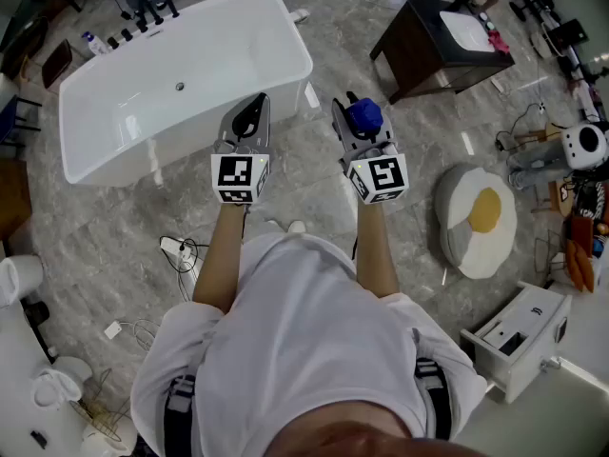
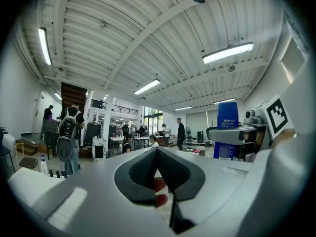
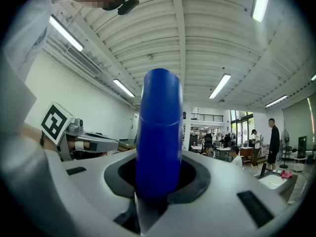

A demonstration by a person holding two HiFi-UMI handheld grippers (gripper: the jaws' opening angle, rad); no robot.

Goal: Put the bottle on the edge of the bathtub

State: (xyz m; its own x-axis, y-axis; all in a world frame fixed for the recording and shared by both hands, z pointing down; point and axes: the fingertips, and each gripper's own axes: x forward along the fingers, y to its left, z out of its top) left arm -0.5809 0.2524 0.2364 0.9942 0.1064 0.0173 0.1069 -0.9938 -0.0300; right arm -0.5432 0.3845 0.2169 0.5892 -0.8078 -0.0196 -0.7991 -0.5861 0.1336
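- Grey marbled floor (image 1: 381, 208): the person stands on it, both grippers held out in front, above the floor.
- White freestanding bathtub (image 1: 133, 155): ahead and to the left in the head view. Its rim is bare on the near side, with no bottle on it yet. The near right corner is the closest part to the grippers.
- Right gripper (image 1: 360, 120): jaws partly closed and clamped on the blue plastic bottle (image 3: 159, 132). The right gripper view shows the bottle rising straight up from between the pads.
- Left gripper (image 1: 250, 114): jaws pressed together with nothing between them. It hangs just in front of the tub's near wall and is idle.
- Blue plastic bottle: in the air in the right gripper's grip, roughly upright. It is near the tub's right end but apart from it, over floor rather than rim.
- Step in hand, as judged: the carry. The bottle is gripped, placement not started.
- Next move calls for: swinging the right gripper forward and left until the bottle's base is over the rim, then lowering until the base sits flat. The rim looks narrow, so the bottle should be centred before the jaws part, then the gripper backs off straight so it doesn't tip the bottle.
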